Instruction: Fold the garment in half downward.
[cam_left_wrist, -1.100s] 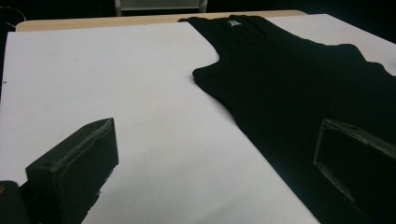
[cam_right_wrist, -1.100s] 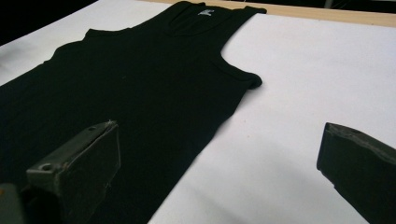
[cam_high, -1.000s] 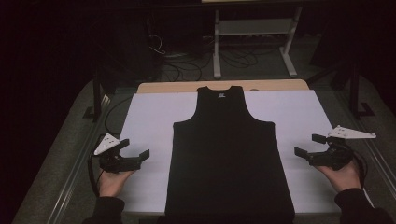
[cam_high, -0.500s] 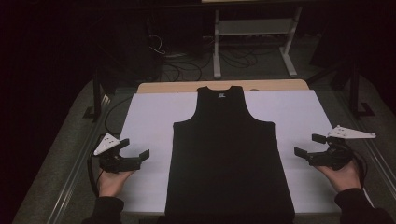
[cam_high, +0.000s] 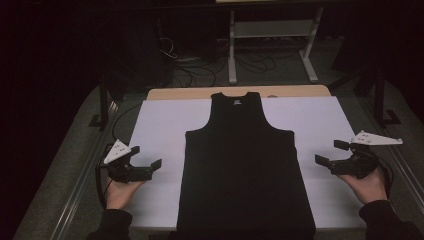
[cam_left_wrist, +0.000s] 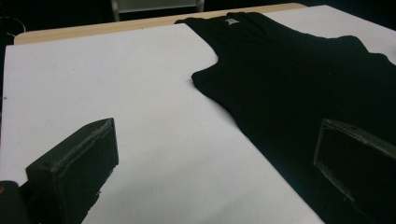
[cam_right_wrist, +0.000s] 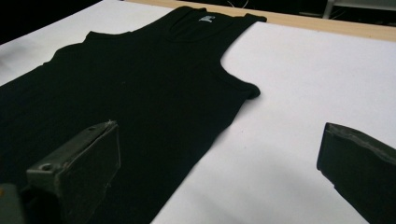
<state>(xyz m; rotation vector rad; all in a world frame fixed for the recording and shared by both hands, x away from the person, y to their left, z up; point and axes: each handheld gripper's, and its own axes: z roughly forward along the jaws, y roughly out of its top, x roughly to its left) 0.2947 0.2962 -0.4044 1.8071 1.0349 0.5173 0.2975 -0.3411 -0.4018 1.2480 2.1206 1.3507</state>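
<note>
Both claws are spread wide and hold nothing. We keep the left claw (cam_high: 150, 167) low over the white sheet (cam_high: 160, 125) on the left side of the black top (cam_high: 245, 165), and the right claw (cam_high: 327, 155) over the sheet on the right side, each one near a side edge of the top but not touching it.

The top lies flat in the middle of the sheet, with the neck at the far side of the table (cam_high: 170, 93) and the hem toward us, at the near edge.

We think the next work is to take the top at its sides, probably for folding. What can go wrong: a jaw may slide over the thin cloth and pinch only air, or it may catch one layer and leave the lower one on the sheet, so the fold becomes crooked. If the two claws close at different heights along the sides, the cloth will twist. A jaw that pushes too flat may also drag the sheet and wrinkle it.

For moving there is open sheet on both sides of the top and beside the straps. The near hem leaves little room, and dark table frame stands just outside each claw.
</note>
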